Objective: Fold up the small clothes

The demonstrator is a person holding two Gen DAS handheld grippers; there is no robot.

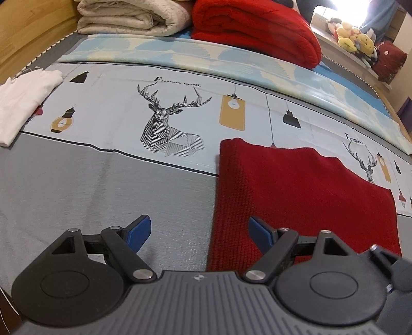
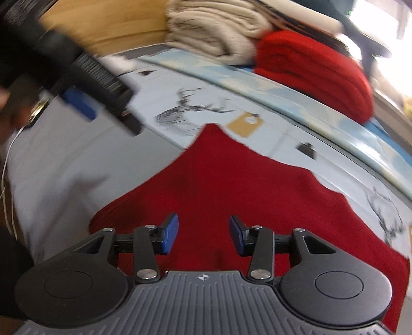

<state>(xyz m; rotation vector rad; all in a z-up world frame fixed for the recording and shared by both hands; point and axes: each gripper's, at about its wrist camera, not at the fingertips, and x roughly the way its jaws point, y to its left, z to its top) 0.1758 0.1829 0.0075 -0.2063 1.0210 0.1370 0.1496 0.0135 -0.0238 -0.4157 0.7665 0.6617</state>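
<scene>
A dark red knit garment (image 1: 296, 193) lies flat on the bed sheet, with its left edge running straight down the picture. My left gripper (image 1: 198, 221) hovers open and wide over that left edge, one pad above the grey sheet and the other above the red knit. Seen from the right wrist, the same garment (image 2: 219, 175) spreads below my right gripper (image 2: 203, 221), which is open with nothing pinched between its blue pads. A blurred blue pad (image 2: 79, 103) of the left gripper shows at the upper left. A folded white garment (image 1: 23, 103) rests at the far left.
The sheet (image 1: 164, 121) is grey and pale blue with deer and lamp prints. A folded beige blanket (image 1: 134, 18) and a red blanket (image 1: 257, 31) are stacked at the back. A wooden bed frame (image 1: 25, 31) borders the left, and plush toys (image 1: 355, 38) sit on a ledge at the right.
</scene>
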